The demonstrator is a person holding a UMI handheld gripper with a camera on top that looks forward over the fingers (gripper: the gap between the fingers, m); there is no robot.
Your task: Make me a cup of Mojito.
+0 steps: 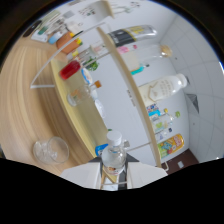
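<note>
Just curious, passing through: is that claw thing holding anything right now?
Gripper: closed on a clear plastic bottle with a white cap, held between its two fingers.

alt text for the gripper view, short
The gripper holds a clear plastic bottle between its fingers, tilted before a wooden shelf stocked with bottles; a clear glass sits on the wooden table.

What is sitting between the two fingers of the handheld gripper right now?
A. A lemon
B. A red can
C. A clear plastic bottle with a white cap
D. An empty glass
C. A clear plastic bottle with a white cap stands between the fingers of the gripper, which close on its sides; the empty glass sits apart on the wooden counter.
</note>
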